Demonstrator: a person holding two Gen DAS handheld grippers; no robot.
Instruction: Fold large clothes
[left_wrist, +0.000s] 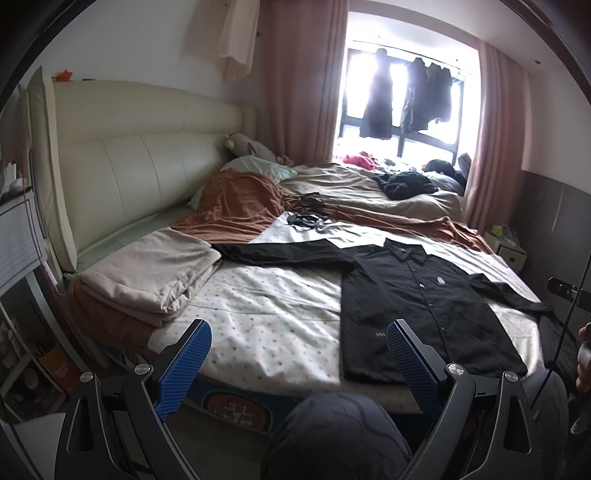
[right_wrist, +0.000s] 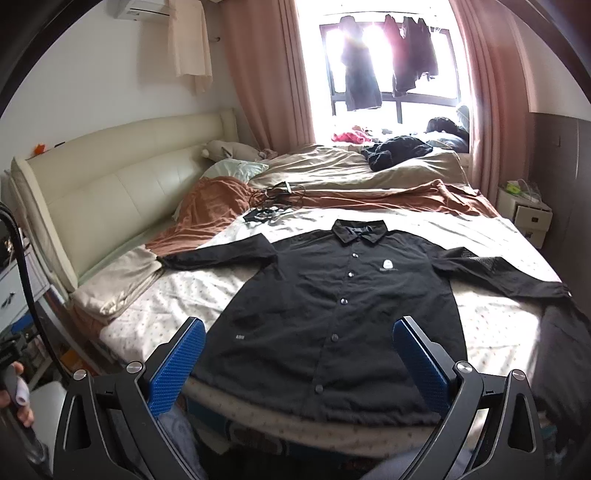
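A black long-sleeved button shirt (right_wrist: 332, 295) lies flat and face up on the bed, collar towards the window, both sleeves spread out sideways. It also shows in the left wrist view (left_wrist: 417, 302). My left gripper (left_wrist: 299, 332) is open and empty, above the bed's near edge to the left of the shirt's hem. My right gripper (right_wrist: 299, 328) is open and empty, held over the shirt's lower part near the hem.
The bed (right_wrist: 177, 306) has a dotted white sheet. Folded beige bedding (left_wrist: 151, 273) lies at its left. A rust-brown blanket (left_wrist: 236, 206), cables (right_wrist: 273, 206) and a black clothes heap (right_wrist: 399, 149) lie behind. A nightstand (right_wrist: 524, 214) stands at the right. My knee (left_wrist: 332, 435) is below.
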